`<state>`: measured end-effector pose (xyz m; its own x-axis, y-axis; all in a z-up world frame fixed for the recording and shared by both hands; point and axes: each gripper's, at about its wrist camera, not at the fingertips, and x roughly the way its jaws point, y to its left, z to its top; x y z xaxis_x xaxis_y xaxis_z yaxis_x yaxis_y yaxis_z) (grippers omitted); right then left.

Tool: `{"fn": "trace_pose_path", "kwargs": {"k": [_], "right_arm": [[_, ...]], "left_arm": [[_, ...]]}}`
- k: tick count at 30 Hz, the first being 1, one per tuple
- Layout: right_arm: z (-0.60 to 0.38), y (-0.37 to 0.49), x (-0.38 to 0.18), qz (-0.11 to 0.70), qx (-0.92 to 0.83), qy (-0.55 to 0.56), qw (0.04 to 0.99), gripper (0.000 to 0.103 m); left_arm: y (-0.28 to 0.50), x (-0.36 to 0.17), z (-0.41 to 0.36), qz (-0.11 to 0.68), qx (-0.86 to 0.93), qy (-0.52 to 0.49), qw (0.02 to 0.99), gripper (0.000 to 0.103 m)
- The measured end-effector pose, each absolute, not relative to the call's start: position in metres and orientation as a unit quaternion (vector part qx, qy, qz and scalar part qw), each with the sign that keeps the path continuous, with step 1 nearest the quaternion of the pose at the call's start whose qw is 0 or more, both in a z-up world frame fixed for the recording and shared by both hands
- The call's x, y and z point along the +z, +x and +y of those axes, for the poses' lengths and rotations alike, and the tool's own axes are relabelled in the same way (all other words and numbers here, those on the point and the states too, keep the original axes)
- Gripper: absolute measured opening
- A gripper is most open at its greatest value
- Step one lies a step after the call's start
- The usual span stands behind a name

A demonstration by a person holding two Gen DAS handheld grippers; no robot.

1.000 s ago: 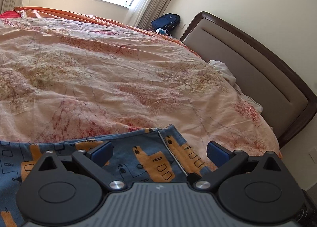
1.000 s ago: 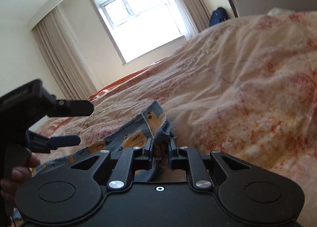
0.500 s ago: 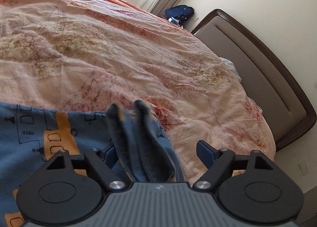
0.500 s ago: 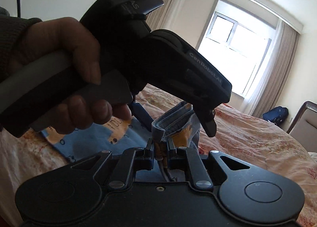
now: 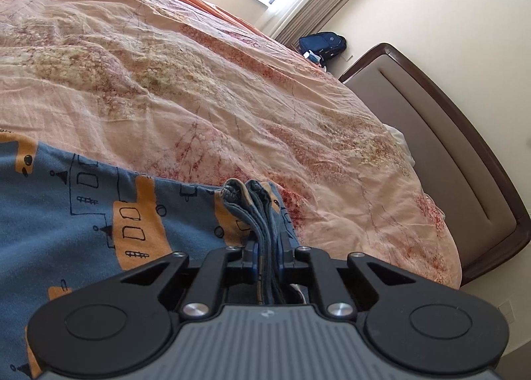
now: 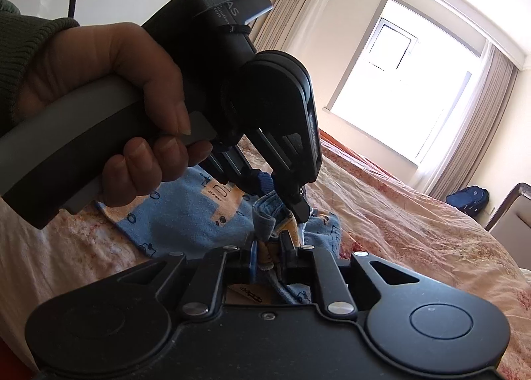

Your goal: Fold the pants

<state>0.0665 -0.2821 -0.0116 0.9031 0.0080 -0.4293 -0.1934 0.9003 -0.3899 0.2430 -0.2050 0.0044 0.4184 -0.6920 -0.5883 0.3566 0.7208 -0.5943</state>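
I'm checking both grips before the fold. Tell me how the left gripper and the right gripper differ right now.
The left gripper clamps a thick bunch of layered blue hem; the right gripper pinches a thinner bit showing orange print. The left gripper reaches down over the pants in the right wrist view; the right gripper does not show in the left wrist view. Both have their jaws shut on the same pants, lying on the bedspread.

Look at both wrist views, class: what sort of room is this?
Almost certainly a bedroom: a floral duvet spreads over a wide bed, a padded headboard stands at one end, and curtains frame a window.
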Motion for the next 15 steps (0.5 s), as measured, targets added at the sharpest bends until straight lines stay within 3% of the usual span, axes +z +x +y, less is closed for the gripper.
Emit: {"fn": "trace_pose_path", "kwargs": {"k": [3,5,7,9,11,15], "right_arm": [[-0.281,0.065,-0.008,0.21,0.037,-0.23,0.95,0.041],[-0.281,0.065,-0.006,0.21,0.029,-0.232,0.949,0.045],[-0.279,0.065,-0.004,0.21,0.027,-0.232,0.949,0.042],[-0.275,0.064,0.0,0.209,0.028,-0.234,0.949,0.024],[-0.269,0.062,0.006,0.207,0.034,-0.239,0.948,0.017],[-0.253,0.057,0.019,0.199,0.049,-0.234,0.95,0.017]], "left_arm": [[0.238,0.014,-0.201,0.431,-0.32,-0.198,0.82,0.01],[0.233,0.022,-0.196,0.426,-0.322,-0.2,0.822,0.01],[0.229,0.029,-0.191,0.423,-0.32,-0.198,0.825,0.01],[0.225,0.035,-0.184,0.421,-0.316,-0.195,0.828,0.01],[0.223,0.04,-0.175,0.418,-0.311,-0.194,0.831,0.01],[0.222,0.051,-0.149,0.412,-0.298,-0.19,0.84,0.009]]}}
